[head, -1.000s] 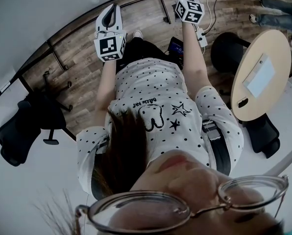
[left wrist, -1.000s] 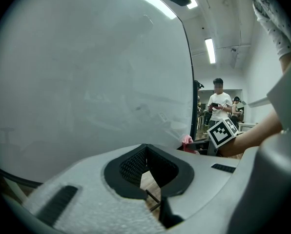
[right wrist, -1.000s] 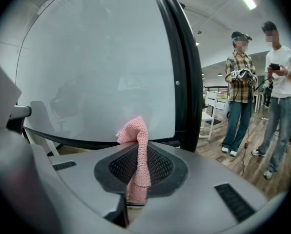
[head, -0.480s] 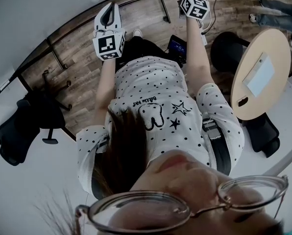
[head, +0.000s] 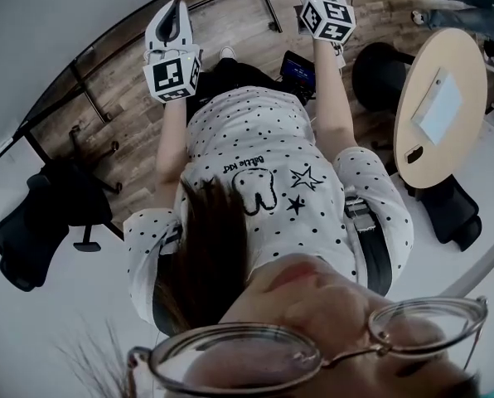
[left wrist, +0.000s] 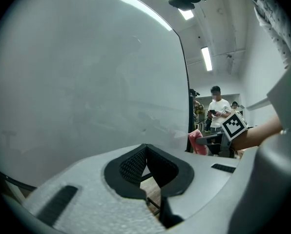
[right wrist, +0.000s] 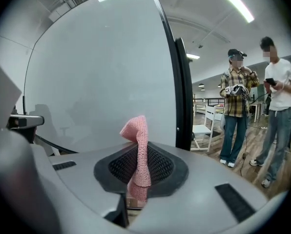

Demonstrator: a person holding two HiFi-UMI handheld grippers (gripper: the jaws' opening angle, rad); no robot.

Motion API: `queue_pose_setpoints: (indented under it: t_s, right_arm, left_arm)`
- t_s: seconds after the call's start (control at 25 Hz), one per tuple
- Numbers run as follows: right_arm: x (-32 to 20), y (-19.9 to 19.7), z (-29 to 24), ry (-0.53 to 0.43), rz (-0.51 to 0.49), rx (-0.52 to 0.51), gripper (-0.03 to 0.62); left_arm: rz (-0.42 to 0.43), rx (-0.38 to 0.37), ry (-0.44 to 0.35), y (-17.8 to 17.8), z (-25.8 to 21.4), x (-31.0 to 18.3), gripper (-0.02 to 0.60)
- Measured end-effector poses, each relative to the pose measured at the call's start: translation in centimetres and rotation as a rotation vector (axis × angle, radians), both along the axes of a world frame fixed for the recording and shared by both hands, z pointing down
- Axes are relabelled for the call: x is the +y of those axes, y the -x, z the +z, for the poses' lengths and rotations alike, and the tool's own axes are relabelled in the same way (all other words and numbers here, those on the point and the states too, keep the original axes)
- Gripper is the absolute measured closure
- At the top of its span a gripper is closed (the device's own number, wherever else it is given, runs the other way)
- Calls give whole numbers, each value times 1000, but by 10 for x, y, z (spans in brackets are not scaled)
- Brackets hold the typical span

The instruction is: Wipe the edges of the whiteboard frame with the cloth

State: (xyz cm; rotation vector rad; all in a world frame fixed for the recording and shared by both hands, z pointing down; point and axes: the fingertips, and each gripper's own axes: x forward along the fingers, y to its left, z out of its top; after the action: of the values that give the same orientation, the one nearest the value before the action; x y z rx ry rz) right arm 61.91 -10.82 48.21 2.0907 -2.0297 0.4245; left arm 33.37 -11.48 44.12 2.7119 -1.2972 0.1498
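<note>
One pink knitted cloth [right wrist: 138, 155] was the whole story here. It was pinched between the jaws of the right gripper [right wrist: 138, 167], which were closed tight on its lower part. The rest of it stood up out of the black ribbed pads [right wrist: 157, 165] and flopped over to the left at the top.

In the right gripper view, the cloth's tip sat in front of the big white whiteboard [right wrist: 96, 72], just left of its vertical black frame edge [right wrist: 182, 91]. From the left gripper view the cloth looked like it was right up against that frame. I couldn't tell whether it was actually touching.

The left gripper [left wrist: 146, 167] had nothing in it. Its pads met at the tips, and only a sliver of wooden floor [head: 139, 98] showed through the gap behind them. It pointed at the white face of the board, well left of the frame edge.

In the head view both grippers were held out in front of the person, with the right one further forward. A black office chair [head: 31, 222] sat off to the person's left and a round beige table [head: 446, 114] to the right. Past the board, a person in a plaid shirt [right wrist: 238, 106] and a person in a white T-shirt [right wrist: 277, 106] stood on the floor.
</note>
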Motion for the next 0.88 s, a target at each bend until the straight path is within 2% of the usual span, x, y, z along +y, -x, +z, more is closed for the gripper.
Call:
queue_pose_setpoints:
  t_s: [0.08,0.24,0.64,0.76,0.88]
  right_arm:
    - [12,22,-25,-44,-16,-2,559]
    - [31,90,-81,-142,-86,-11,559]
    - [116,280,-154,-208,-300,-61,560]
    - [150,312,-165,-209,-350,-94,559]
    - [170,321,-170,-202,-384,-93,559]
  left_arm:
    - [-6,16,-32,17,-18,9,565]
    - [-46,48,-95,64,-61,26,565]
    - [-141,28,-119,176,-123,105,565]
    - [-151,32,-102,190,-132,138,565]
    - [-152,45,-93,187,-142,160,565]
